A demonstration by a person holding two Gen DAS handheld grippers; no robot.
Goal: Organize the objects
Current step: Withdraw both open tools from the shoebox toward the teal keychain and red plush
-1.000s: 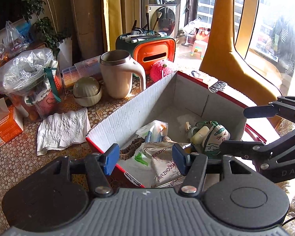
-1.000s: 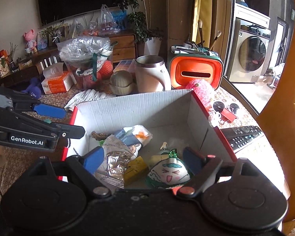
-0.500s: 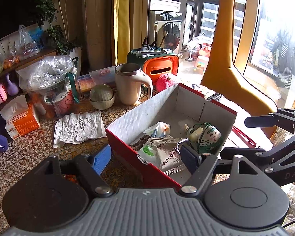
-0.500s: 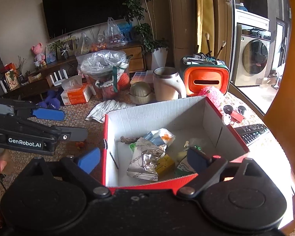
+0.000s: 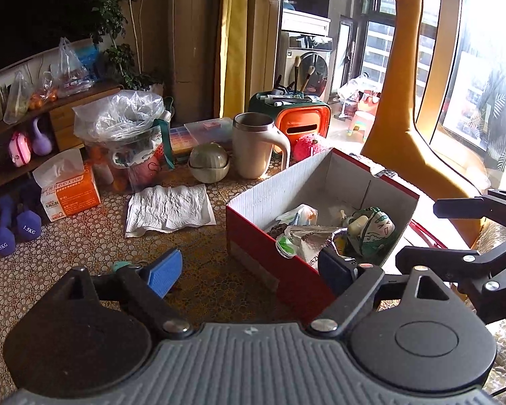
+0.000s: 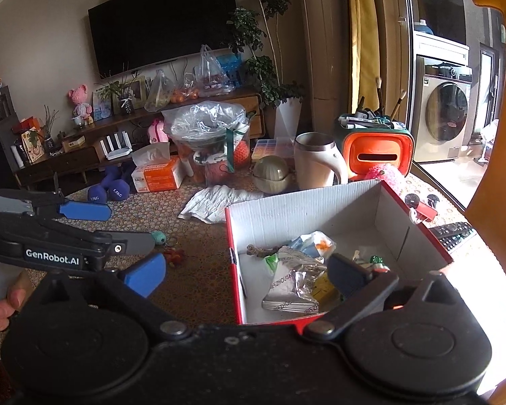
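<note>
my left fingers (image 5: 249, 271) are spreading apart with nothing clamped between them. one blue pad hangs over the bare patterned tabletop (image 5: 84, 243), the other sits at the near red edge of the box (image 5: 270, 263), so the box's near corner lies in my left gap without either pad pressing on it.

my right fingers (image 6: 243, 275) are also widening and grip nothing. the left pad floats over the tabletop just outside the box's red wall; the right pad hangs above the things inside it. from the right wrist view the box (image 6: 320, 209) is open-topped, white inside and red outside, standing upright on the tabletop straight ahead of me.

inside it lie a silver snack packet (image 6: 293, 287), a yellow item (image 6: 324, 287) tucked partly under my right pad, a small white pouch with orange print (image 6: 313, 241) and a brown beaded string (image 6: 259, 249). from the left wrist view a green-and-white pouch with a drawn face (image 5: 374, 233) sits against the box's far-right wall.

on the tabletop left of the box, near my left fingers, lie a teal keychain (image 6: 159, 236) and a small red trinket (image 6: 173, 254), both outside the box. a crumpled white cloth (image 5: 168, 209), a cream mug (image 5: 258, 148) and an orange tissue box (image 5: 71, 192) are beyond.
</note>
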